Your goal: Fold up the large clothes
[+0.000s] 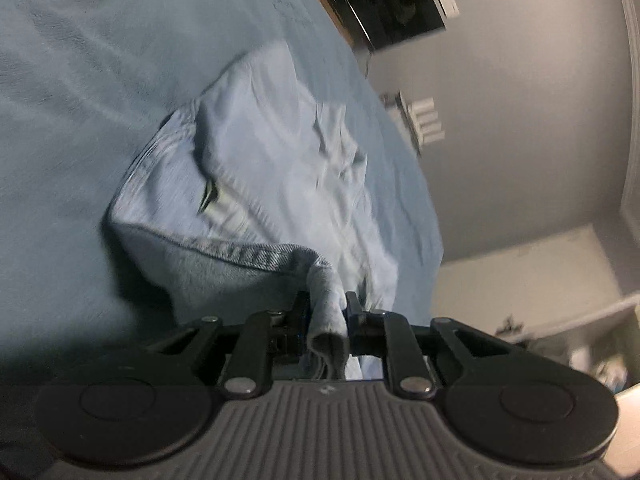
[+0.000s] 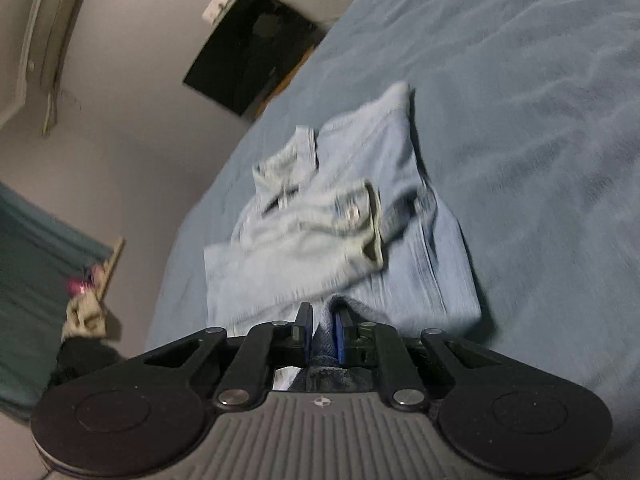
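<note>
A pair of light blue jeans (image 1: 272, 168) lies crumpled on a blue bedspread (image 1: 80, 80). In the left wrist view my left gripper (image 1: 327, 300) is shut on a bunched hem of the jeans, and the cloth rises off the bed toward the jaws. In the right wrist view the jeans (image 2: 328, 232) show the waistband with a metal button (image 2: 354, 212). My right gripper (image 2: 323, 314) is shut on a darker fold of the denim at the near edge. Both views are blurred by motion.
The bedspread (image 2: 520, 120) fills most of both views. Beyond the bed's edge are a grey wall (image 1: 520, 120), a dark framed panel (image 2: 248, 48) and a white window frame (image 2: 44, 40). A teal cloth (image 2: 32, 280) and small pink item (image 2: 80, 286) lie at the left.
</note>
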`<action>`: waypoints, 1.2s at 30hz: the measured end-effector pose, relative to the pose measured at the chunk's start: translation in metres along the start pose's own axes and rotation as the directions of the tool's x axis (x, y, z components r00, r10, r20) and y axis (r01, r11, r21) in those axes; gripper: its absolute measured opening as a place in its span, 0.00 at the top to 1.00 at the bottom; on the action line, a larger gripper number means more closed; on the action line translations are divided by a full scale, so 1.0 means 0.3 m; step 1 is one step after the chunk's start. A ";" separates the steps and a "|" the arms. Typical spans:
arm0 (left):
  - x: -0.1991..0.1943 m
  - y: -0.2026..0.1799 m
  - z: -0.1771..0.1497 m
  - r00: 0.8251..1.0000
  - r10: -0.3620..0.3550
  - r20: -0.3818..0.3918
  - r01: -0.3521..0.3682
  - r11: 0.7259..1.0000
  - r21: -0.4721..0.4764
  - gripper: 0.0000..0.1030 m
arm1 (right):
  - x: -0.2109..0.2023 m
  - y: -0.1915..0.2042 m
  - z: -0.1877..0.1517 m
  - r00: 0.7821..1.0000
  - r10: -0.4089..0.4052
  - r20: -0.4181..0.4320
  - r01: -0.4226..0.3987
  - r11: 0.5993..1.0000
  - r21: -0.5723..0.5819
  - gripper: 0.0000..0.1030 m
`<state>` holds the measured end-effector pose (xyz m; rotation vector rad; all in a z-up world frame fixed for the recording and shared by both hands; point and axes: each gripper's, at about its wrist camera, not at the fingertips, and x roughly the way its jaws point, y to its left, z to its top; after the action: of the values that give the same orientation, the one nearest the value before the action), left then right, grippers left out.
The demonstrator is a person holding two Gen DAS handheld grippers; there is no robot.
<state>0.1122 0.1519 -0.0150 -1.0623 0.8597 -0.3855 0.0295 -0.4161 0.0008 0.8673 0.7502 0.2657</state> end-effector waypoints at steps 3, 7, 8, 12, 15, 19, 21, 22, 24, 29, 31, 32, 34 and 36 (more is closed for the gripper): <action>0.057 -0.012 0.065 0.999 -0.013 0.051 0.015 0.999 -0.041 0.89 | 0.056 -0.007 0.050 0.999 0.024 0.048 -0.025 0.999 0.039 0.88; 0.107 -0.004 0.144 0.993 -0.017 0.115 0.028 0.996 -0.089 0.89 | 0.125 -0.038 0.127 0.992 0.046 0.120 -0.058 0.993 0.102 0.88; 0.121 0.002 0.160 0.992 -0.015 0.122 0.027 0.995 -0.097 0.89 | 0.141 -0.046 0.144 0.990 0.040 0.136 -0.055 0.992 0.109 0.88; 0.208 0.034 0.233 0.988 0.032 0.149 -0.017 0.994 -0.104 0.89 | 0.208 -0.080 0.201 0.979 0.011 0.206 -0.038 0.991 0.128 0.91; 0.284 0.070 0.267 0.988 0.030 0.149 -0.018 0.996 -0.086 0.88 | 0.234 -0.118 0.235 0.960 -0.009 0.281 -0.040 0.985 0.169 0.87; 0.343 0.075 0.281 0.985 0.091 0.146 -0.094 0.995 0.020 0.76 | 0.272 -0.132 0.257 0.963 -0.025 0.269 0.004 0.997 0.080 0.63; 0.354 0.094 0.284 0.983 0.094 0.158 -0.101 0.994 0.037 0.65 | 0.290 -0.112 0.262 0.961 -0.050 0.271 0.058 0.998 -0.020 0.62; 0.350 0.107 0.288 0.980 0.096 0.172 -0.103 0.994 0.031 0.63 | 0.295 -0.105 0.264 0.960 -0.050 0.275 0.066 0.997 -0.049 0.61; 0.340 0.141 0.304 0.982 0.084 0.171 -0.084 0.996 -0.010 0.60 | 0.313 -0.098 0.269 0.958 -0.032 0.286 0.063 0.993 -0.101 0.56; 0.291 0.173 0.335 0.979 0.059 0.194 -0.057 0.998 -0.016 0.50 | 0.364 -0.068 0.276 0.967 -0.053 0.248 0.110 0.969 -0.222 0.50; 0.246 0.159 0.344 0.961 0.088 0.263 -0.100 0.994 0.033 0.39 | 0.384 -0.037 0.264 0.970 -0.064 0.236 0.134 0.947 -0.293 0.49; 0.227 0.161 0.351 0.957 0.072 0.281 -0.087 0.995 0.040 0.38 | 0.401 -0.022 0.261 0.970 -0.068 0.231 0.143 0.934 -0.327 0.47; 0.215 0.157 0.365 0.962 0.042 0.272 -0.065 0.995 0.076 0.38 | 0.424 0.006 0.252 0.972 -0.068 0.227 0.155 0.909 -0.388 0.47; 0.221 0.127 0.365 0.964 0.066 0.258 -0.119 0.973 0.195 0.38 | 0.443 0.029 0.244 0.970 -0.076 0.230 0.172 0.884 -0.434 0.44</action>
<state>0.2337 0.1920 -0.0533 -0.8499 0.6254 -0.2497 0.1762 -0.3876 -0.0269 0.3918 0.5151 0.2185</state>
